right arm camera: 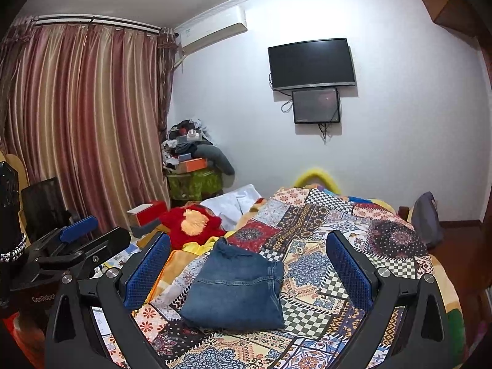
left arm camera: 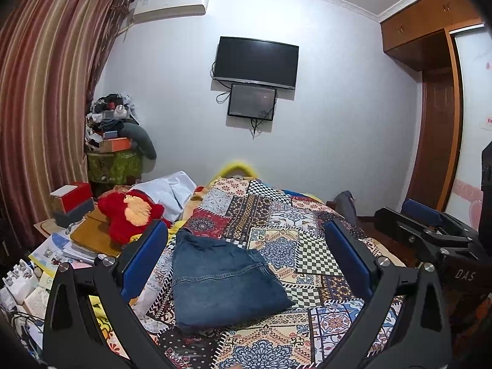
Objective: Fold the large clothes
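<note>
A bed (left arm camera: pixel 307 230) filled the lower half of both views, spread with a patchwork quilt (right arm camera: pixel 353 246) of checkered, floral and medallion squares. Behind it stood a pale wall, with striped reddish curtains (right arm camera: pixel 86 117) hanging to the left and a wooden wardrobe (left arm camera: pixel 430 46) at the right. A dark television (left arm camera: pixel 256 61) was mounted on the wall, a smaller screen (left arm camera: pixel 251 101) just below it, and an air conditioner (right arm camera: pixel 212 35) sat high near the curtain rod.

On the quilt lay the folded jeans (left arm camera: pixel 221 279) — a compact blue denim bundle, resting flat toward the near end of the bed, with a seam running across its top. In the right wrist view the same jeans (right arm camera: pixel 236 289) sat between the two fingers, well below them and touched by neither.

To the left of the bed a red plush toy (left arm camera: pixel 129 215) with a yellow patch lay near a white cloth (left arm camera: pixel 172 190), beside a cluttered side surface of boxes and papers.

The left gripper (left arm camera: pixel 246 255) was held above the jeans with its blue-padded fingers (left arm camera: pixel 144 258) spread wide, grasping nothing. The right gripper (right arm camera: pixel 247 267) was likewise released, its jaws apart and empty — it also showed at the right edge of the left wrist view, well clear of the denim.
</note>
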### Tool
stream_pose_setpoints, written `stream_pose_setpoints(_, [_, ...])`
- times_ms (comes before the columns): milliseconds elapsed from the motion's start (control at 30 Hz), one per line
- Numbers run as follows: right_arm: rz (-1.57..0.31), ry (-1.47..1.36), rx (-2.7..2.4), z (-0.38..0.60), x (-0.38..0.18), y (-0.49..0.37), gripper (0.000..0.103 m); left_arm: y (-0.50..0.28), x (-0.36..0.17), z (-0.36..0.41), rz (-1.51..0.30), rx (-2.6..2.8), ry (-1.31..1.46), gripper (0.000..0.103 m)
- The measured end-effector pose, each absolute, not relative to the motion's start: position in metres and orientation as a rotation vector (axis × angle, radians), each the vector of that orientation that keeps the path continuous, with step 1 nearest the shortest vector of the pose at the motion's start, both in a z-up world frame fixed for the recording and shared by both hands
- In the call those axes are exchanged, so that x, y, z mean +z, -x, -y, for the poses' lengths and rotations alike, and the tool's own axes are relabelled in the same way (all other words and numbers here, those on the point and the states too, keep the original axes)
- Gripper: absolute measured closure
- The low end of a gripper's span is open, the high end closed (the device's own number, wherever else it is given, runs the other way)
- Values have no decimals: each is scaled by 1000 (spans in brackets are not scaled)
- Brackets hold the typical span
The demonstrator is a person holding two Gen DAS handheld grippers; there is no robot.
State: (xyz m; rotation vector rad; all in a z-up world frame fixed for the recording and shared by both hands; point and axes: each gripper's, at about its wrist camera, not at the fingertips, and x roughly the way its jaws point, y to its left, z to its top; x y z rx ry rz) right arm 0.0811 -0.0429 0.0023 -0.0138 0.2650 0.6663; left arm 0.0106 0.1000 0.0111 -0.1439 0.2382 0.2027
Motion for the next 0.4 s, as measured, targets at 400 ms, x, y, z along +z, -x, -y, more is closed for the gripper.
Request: stream_pose_setpoints(400, [-271,5,660,44,3,-83,2,-12,11,-99,-245,205,133,0])
